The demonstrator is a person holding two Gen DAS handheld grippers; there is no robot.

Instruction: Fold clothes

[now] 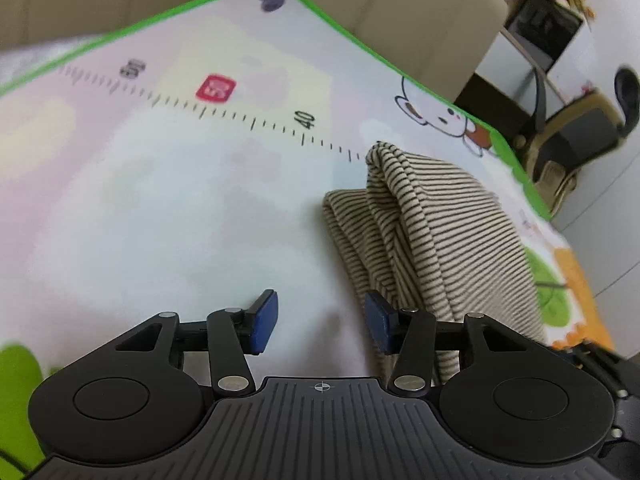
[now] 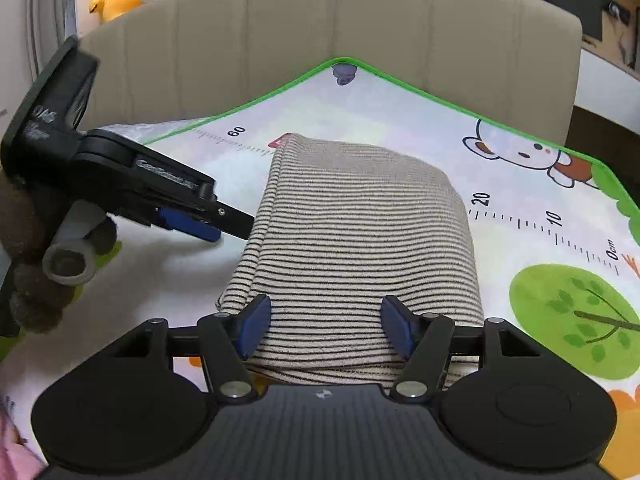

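Mat (image 2: 400,112) supports folded shirt (image 2: 360,240). Right gripper (image 2: 326,326) and left gripper (image 1: 322,322) gape, released; snagging risks unfolding.

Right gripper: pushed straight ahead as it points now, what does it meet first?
Probably the folded striped garment: the open right gripper already straddles its near edge. Whether it touches yet is unclear.

Ribbed knit striped garment (image 2: 352,248), smooth printed mat (image 1: 160,208), matt black plastic left gripper (image 1: 322,322)
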